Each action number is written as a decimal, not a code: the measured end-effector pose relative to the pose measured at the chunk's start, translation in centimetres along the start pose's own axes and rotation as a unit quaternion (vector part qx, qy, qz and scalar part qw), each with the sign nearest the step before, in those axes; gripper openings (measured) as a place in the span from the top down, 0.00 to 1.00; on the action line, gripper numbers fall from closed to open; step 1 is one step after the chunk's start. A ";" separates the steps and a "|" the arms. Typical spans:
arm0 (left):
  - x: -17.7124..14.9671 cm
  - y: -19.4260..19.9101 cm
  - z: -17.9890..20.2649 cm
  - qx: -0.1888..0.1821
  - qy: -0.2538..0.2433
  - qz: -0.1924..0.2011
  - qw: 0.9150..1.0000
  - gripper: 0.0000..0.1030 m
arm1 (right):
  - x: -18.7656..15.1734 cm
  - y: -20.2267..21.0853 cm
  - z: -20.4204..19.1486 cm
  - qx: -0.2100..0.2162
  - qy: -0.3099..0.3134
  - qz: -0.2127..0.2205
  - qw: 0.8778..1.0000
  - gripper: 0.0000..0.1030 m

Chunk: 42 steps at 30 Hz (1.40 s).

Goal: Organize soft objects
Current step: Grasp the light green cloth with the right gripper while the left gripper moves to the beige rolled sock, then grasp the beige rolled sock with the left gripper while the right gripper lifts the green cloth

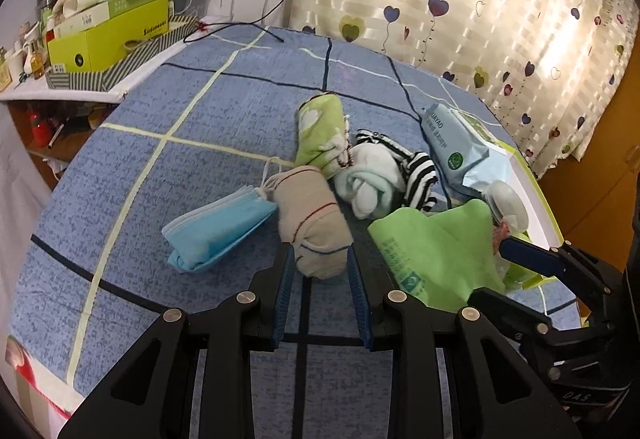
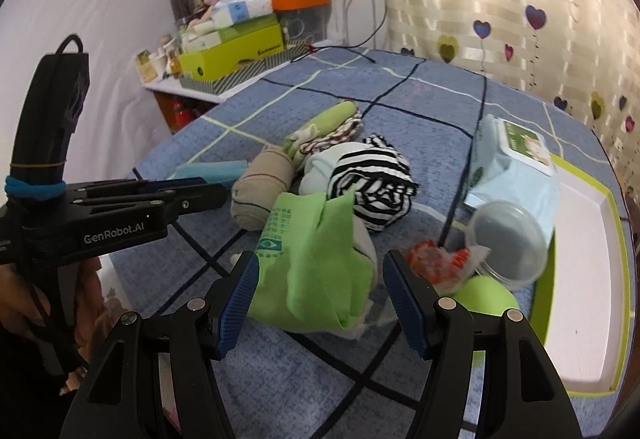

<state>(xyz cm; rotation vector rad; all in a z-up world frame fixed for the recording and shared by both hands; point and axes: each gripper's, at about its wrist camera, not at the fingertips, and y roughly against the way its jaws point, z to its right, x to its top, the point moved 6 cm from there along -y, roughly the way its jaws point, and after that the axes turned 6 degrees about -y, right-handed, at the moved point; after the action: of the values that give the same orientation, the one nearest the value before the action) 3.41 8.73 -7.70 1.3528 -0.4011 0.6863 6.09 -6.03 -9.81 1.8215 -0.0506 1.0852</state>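
A heap of soft things lies on the blue checked bedspread (image 1: 192, 167). My left gripper (image 1: 320, 259) is open by a narrow gap, with the near end of a beige rolled sock (image 1: 312, 223) just at its fingertips. Beside the roll lies a stack of blue face masks (image 1: 216, 235). Behind it are a green rolled cloth (image 1: 320, 135), a white sock bundle (image 1: 372, 179) and a striped sock (image 1: 420, 179). My right gripper (image 2: 322, 263) is wide open around a crumpled green cloth (image 2: 316, 279). The left pad brushes it; the right pad stands apart.
A wet-wipes pack (image 2: 516, 175), a clear plastic lid (image 2: 508, 243), a red-and-white wrapper (image 2: 436, 263) and a green ball (image 2: 484, 295) lie right of the heap. A white tray with a green rim (image 2: 588, 271) is at the far right. A cluttered shelf (image 1: 104, 35) borders the bed.
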 end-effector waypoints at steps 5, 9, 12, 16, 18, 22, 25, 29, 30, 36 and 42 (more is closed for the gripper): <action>-0.2 -1.0 -0.7 -0.001 0.007 -0.011 1.000 0.72 | 0.3 -1.7 -0.3 -0.013 0.016 -0.015 1.000 0.56; -0.1 -1.6 -0.8 -0.009 0.010 -0.015 1.000 0.72 | 0.4 -2.2 -0.4 -0.022 0.028 -0.015 0.999 0.83; 0.0 -2.1 -0.8 -0.017 0.013 -0.018 1.000 0.72 | 0.6 -1.9 -0.3 -0.023 0.032 -0.005 0.999 0.87; 0.2 -2.3 -0.7 -0.026 0.015 -0.015 0.999 0.72 | 1.4 -0.6 0.5 -0.011 0.011 0.018 1.000 0.90; 0.3 -2.3 -0.7 -0.027 0.016 -0.013 0.999 0.72 | 1.8 0.3 1.0 -0.006 -0.001 0.031 1.000 0.90; 0.6 -2.7 -0.7 -0.031 0.024 -0.012 0.999 0.48 | 2.4 1.5 1.5 -0.001 -0.007 0.046 0.999 0.90; 0.7 -3.1 -0.6 -0.033 0.026 -0.012 0.999 0.47 | 2.6 2.2 2.0 0.007 -0.019 0.054 0.998 0.96; 0.7 -4.2 -0.6 -0.029 0.030 -0.026 0.999 0.47 | 2.4 2.2 1.9 0.001 -0.009 0.050 0.999 0.96; 0.6 -4.6 -0.5 -0.026 0.028 -0.031 0.999 0.47 | 2.2 2.0 1.9 0.001 -0.007 0.046 0.999 0.96; 0.1 -6.4 -0.3 -0.023 0.031 -0.060 0.997 0.47 | 0.7 1.1 2.0 0.010 -0.013 0.022 1.000 0.96; 0.2 -6.6 -0.5 -0.017 0.036 -0.053 0.998 0.52 | 0.6 1.3 1.8 0.013 -0.013 0.025 1.000 0.96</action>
<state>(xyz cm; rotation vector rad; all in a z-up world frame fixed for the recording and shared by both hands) 7.83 8.82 -12.61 1.3027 -0.2794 0.6349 7.00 -7.81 -8.74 1.8662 -0.0997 1.1017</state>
